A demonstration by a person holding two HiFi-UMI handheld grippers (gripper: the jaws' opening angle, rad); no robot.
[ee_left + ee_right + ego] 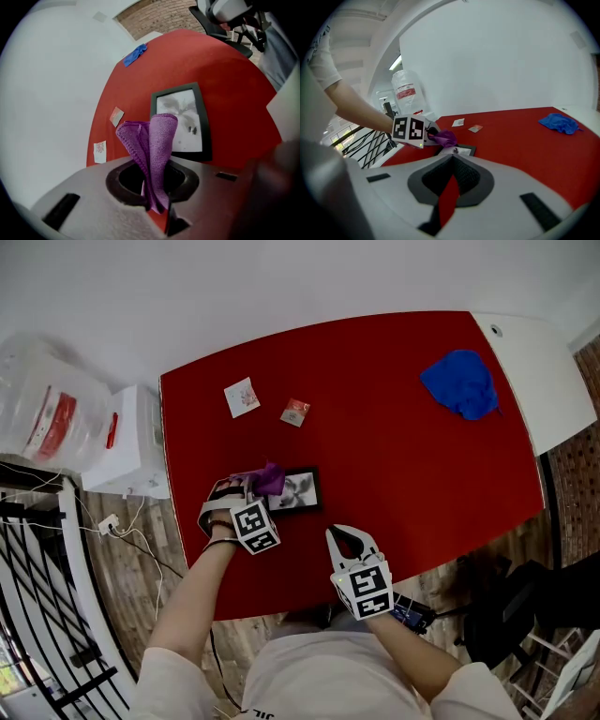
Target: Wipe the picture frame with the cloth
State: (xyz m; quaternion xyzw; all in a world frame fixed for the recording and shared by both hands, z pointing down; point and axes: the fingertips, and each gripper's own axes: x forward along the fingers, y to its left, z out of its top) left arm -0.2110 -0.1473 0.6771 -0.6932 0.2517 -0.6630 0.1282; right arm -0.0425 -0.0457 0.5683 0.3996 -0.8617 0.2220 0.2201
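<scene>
A small black picture frame (302,491) lies flat on the red table (403,465), left of the middle. My left gripper (246,487) is shut on a folded purple cloth (269,479), which rests over the frame's left end. In the left gripper view the cloth (157,140) stands up between the jaws of the left gripper (157,187), with the frame (185,119) just beyond. My right gripper (349,538) hovers near the table's front edge, a little in front of the frame, shut and holding nothing. From the right gripper (452,164) I see the cloth (446,137) on the frame (461,150).
A crumpled blue cloth (461,382) lies at the table's far right. Two small paper packets (242,397) (295,412) lie behind the frame. A white box (127,442) and a plastic bag (42,409) stand left of the table. A black chair (506,606) is at the front right.
</scene>
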